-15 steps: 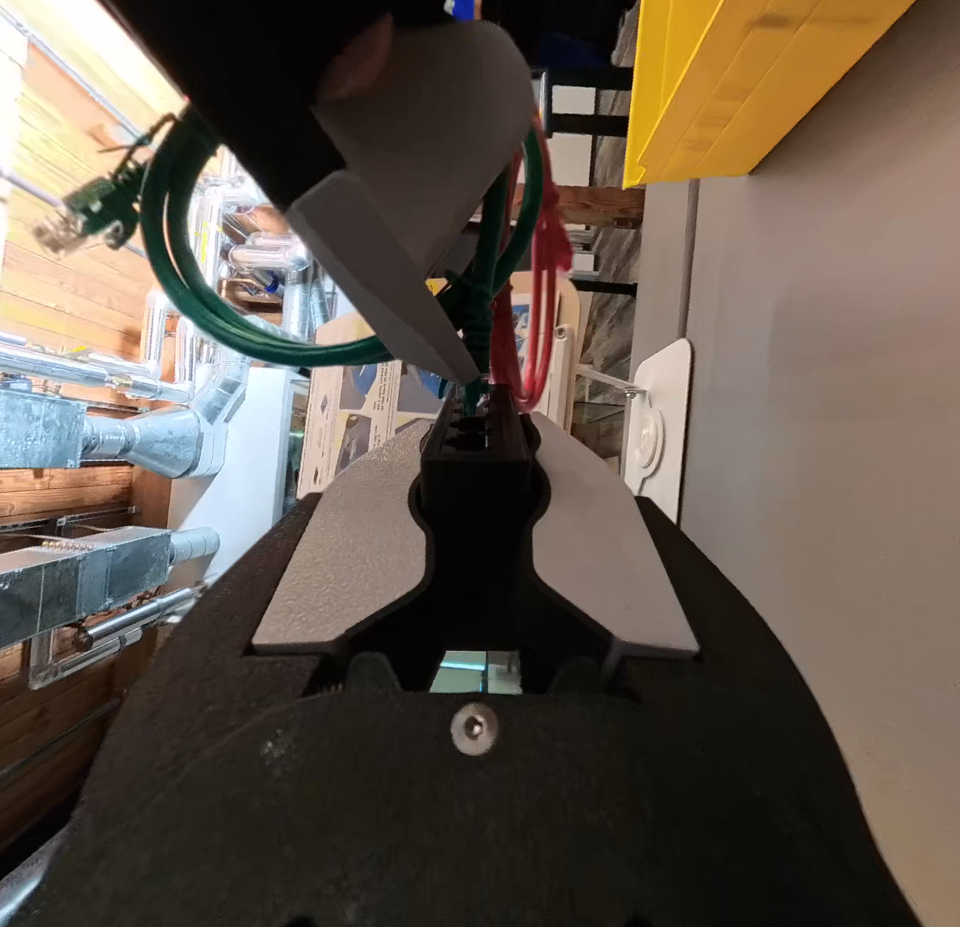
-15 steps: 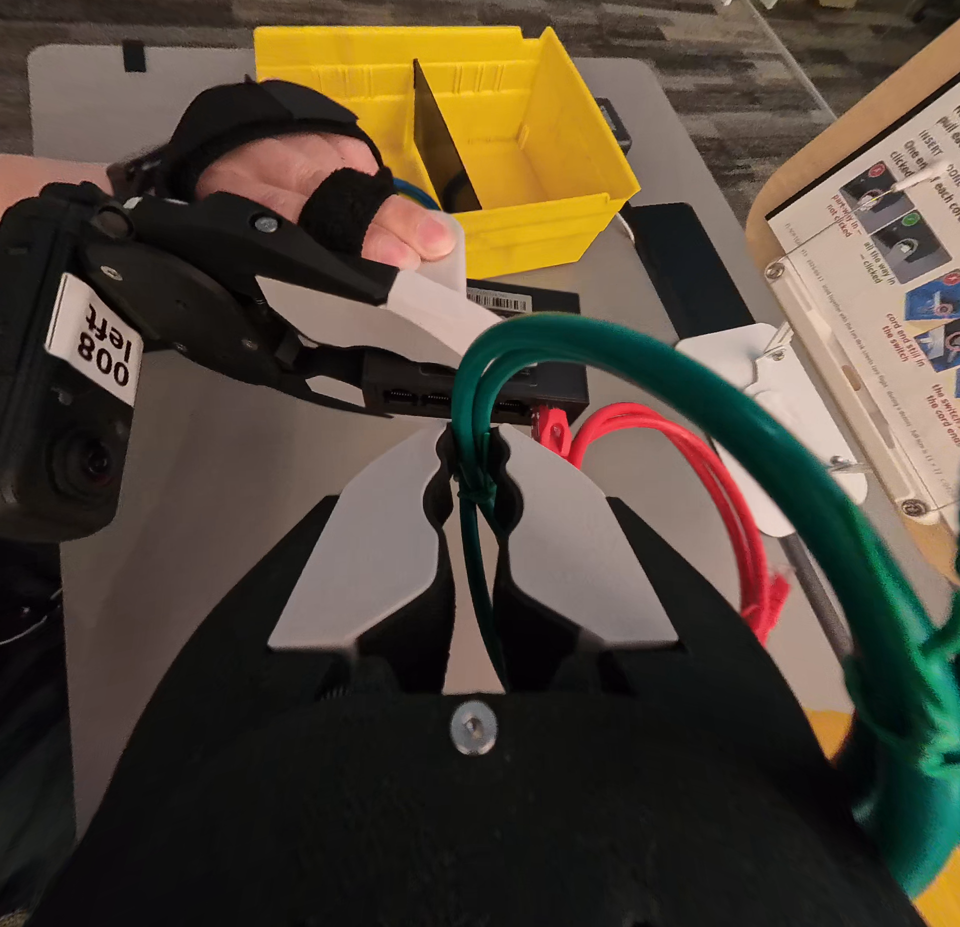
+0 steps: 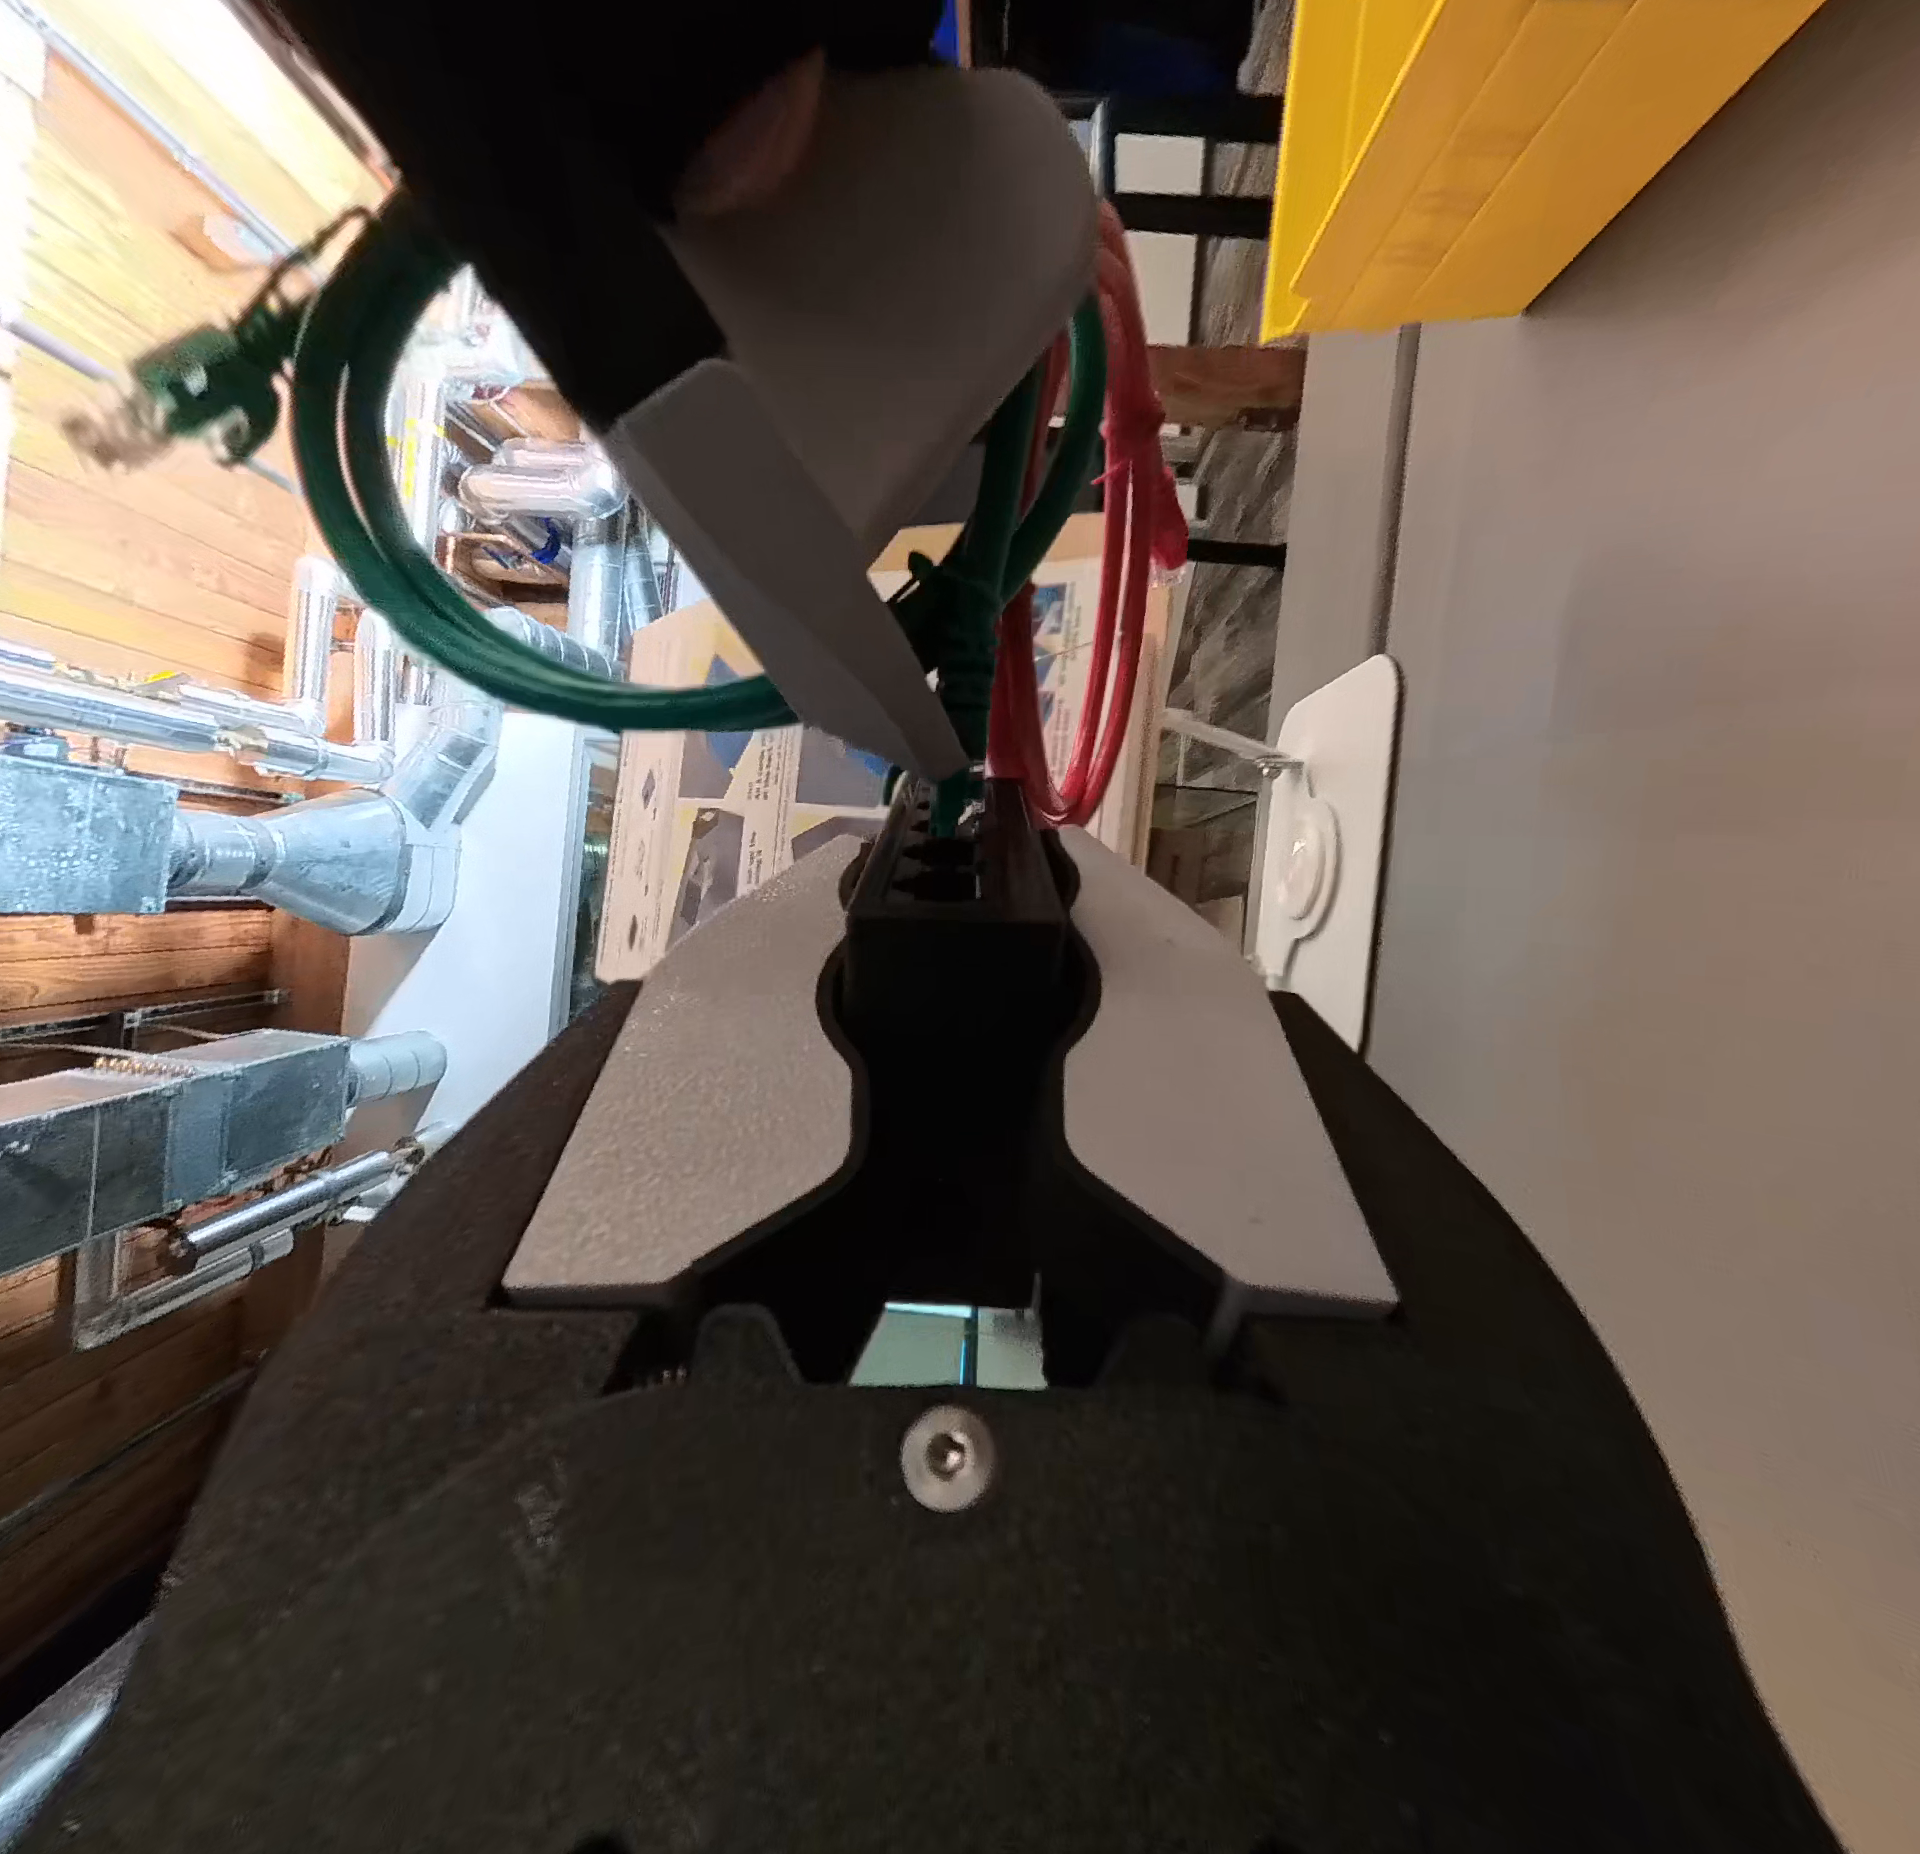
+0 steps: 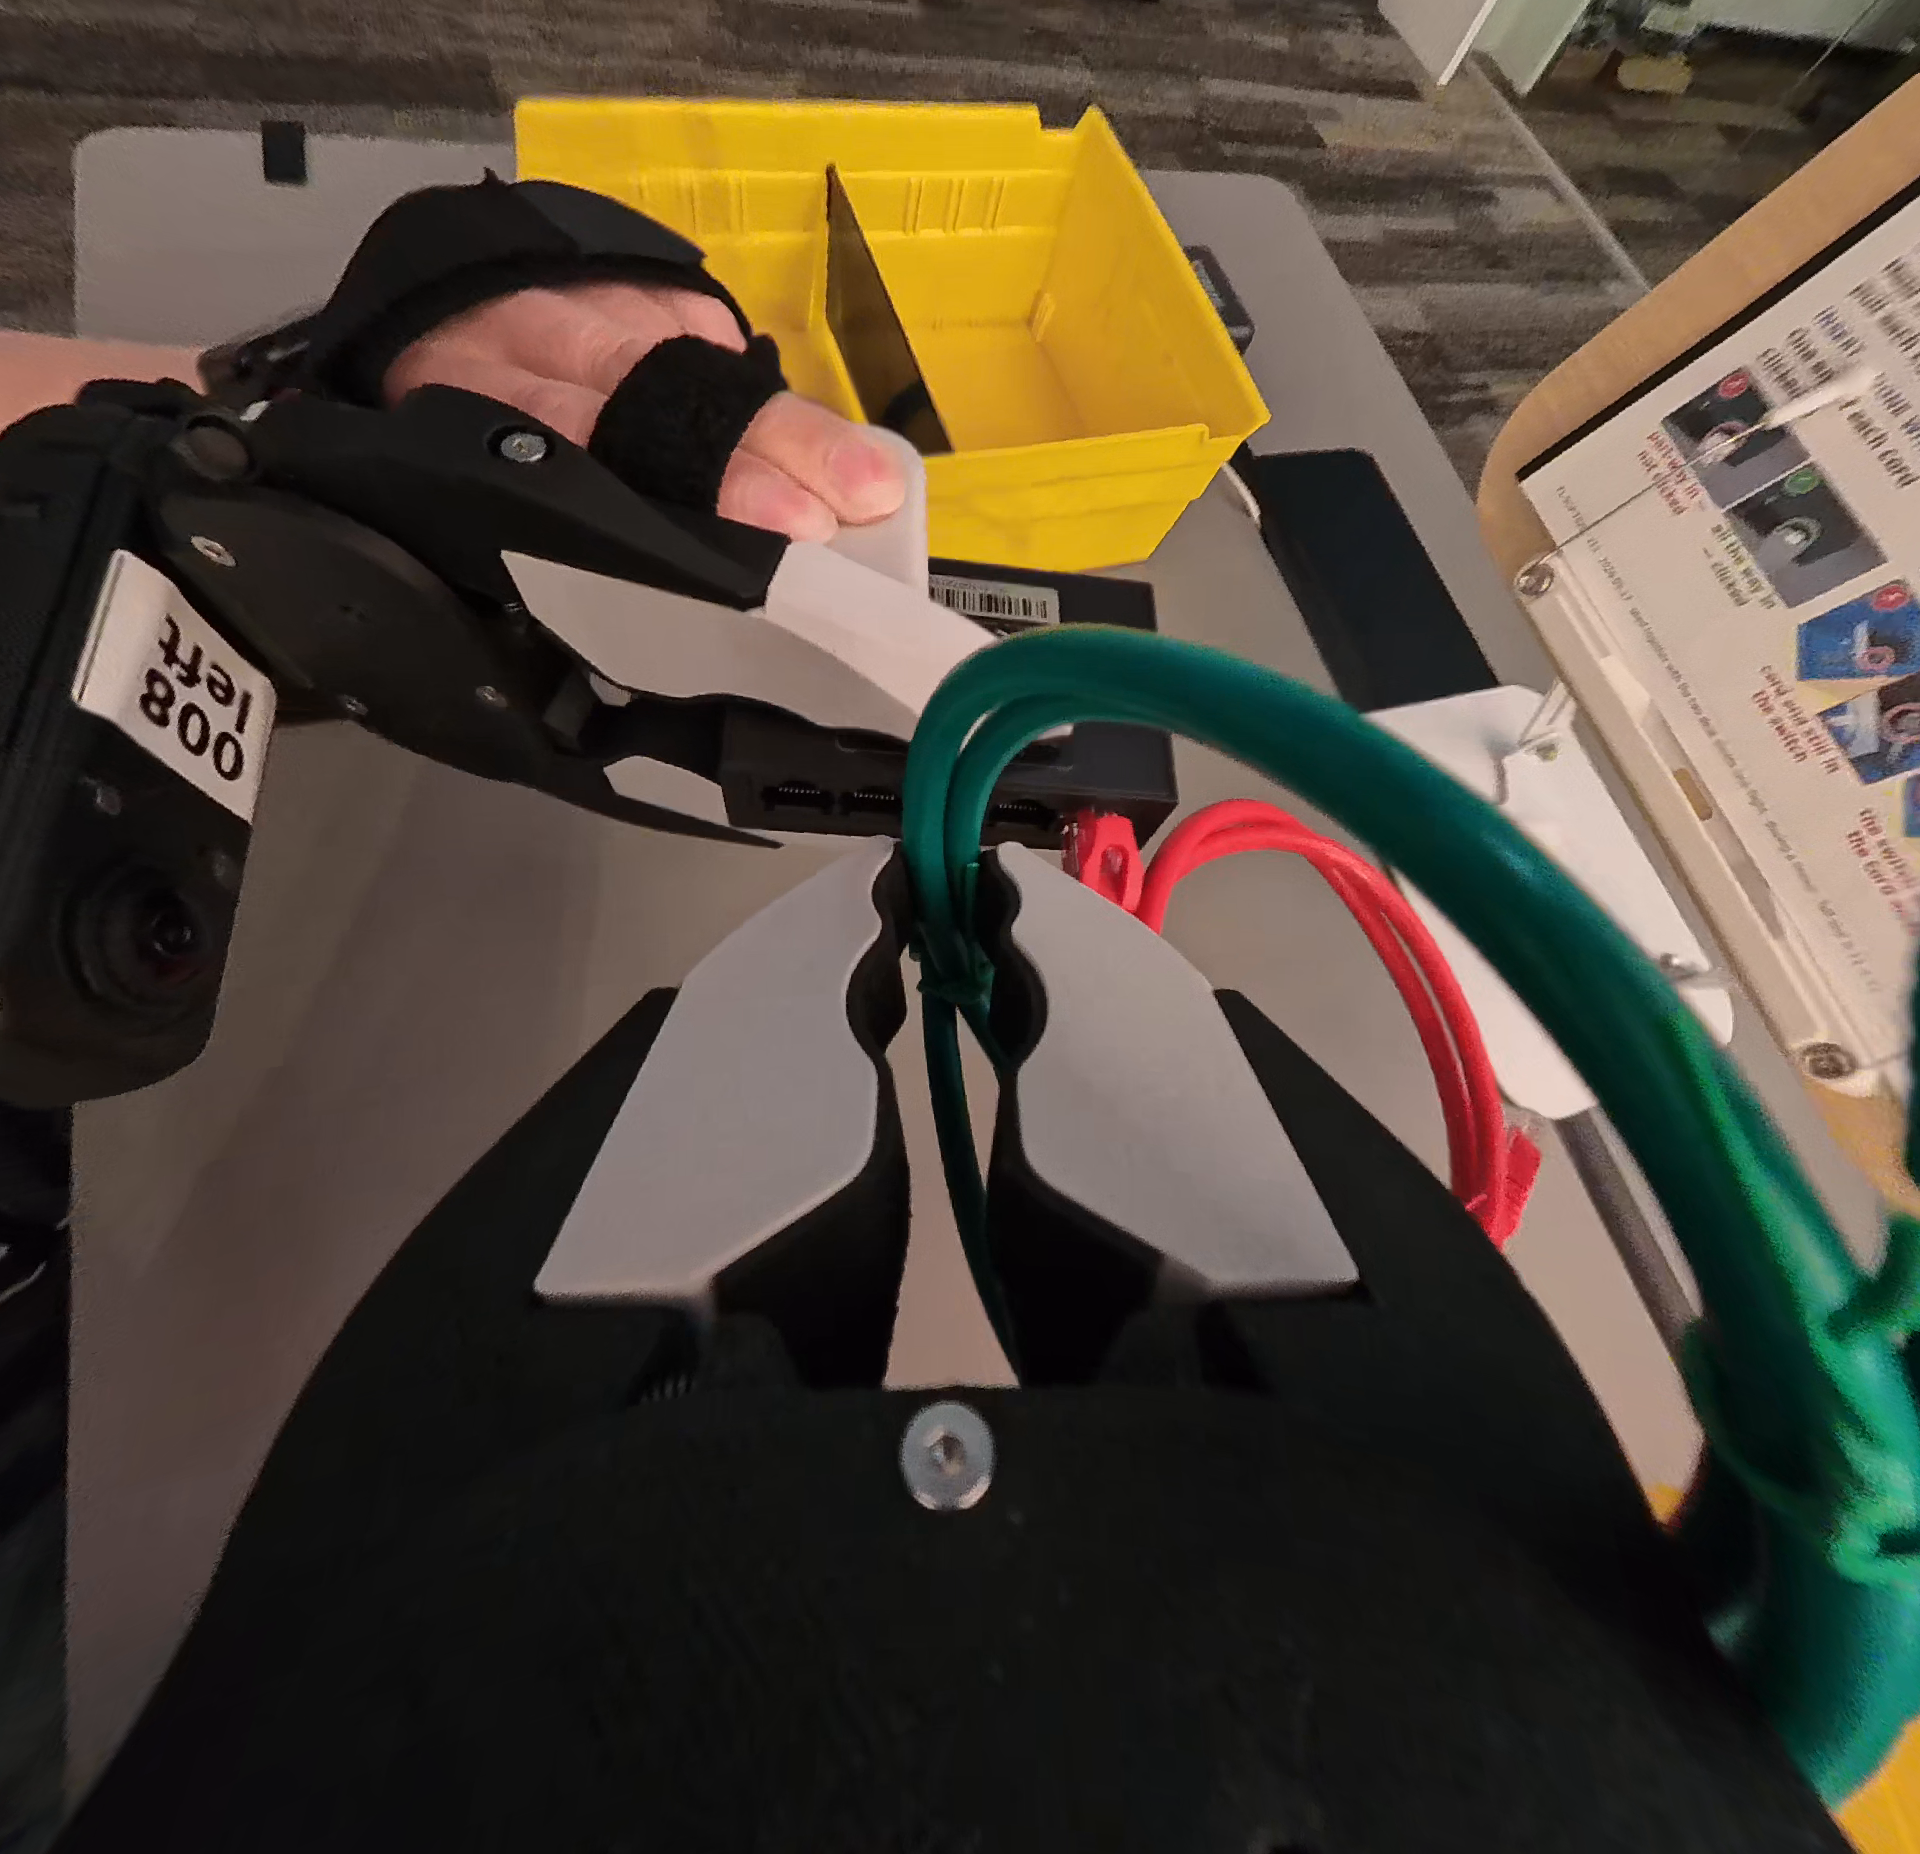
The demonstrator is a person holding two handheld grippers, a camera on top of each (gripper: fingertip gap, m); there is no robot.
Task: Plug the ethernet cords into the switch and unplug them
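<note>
The right gripper (image 4: 948,874) is sitting a little farther back from the switch (image 4: 940,802) than half a second ago, and in the left wrist view the green plug is now showing just above the port row instead of being hidden low against it. Its fingers are closing on the green cord (image 4: 940,931) at the tied bundle, right behind the plug, with the rest of the cord looping up and over to the right. The left gripper (image 4: 769,765) is clamping the black switch by one end and holding it just above the counter (image 4: 416,973); the person's gloved hand (image 4: 582,370) is working its handle.

Whether the green plug is seated or free is hidden by the fingers. If the latch tab is not being pressed, pulling is likely to drag the switch out of the left gripper's end-on hold or twist it. The grip sits on the cable rather than the plug body, so it may slip along the jacket. The heavy green loop may also snag the red cord (image 4: 1382,973), whose plug is sitting at the neighbouring port.

The counter is grey and smooth, carrying a yellow bin (image 4: 1091,474) behind the switch, a white plate (image 4: 1455,765) and a leaning instruction board (image 4: 1714,661) at the right. Beyond it, dark patterned carpet (image 4: 1455,173) is showing; the left wrist view is catching metal ducts (image 3: 260,848) and wood panelling.
</note>
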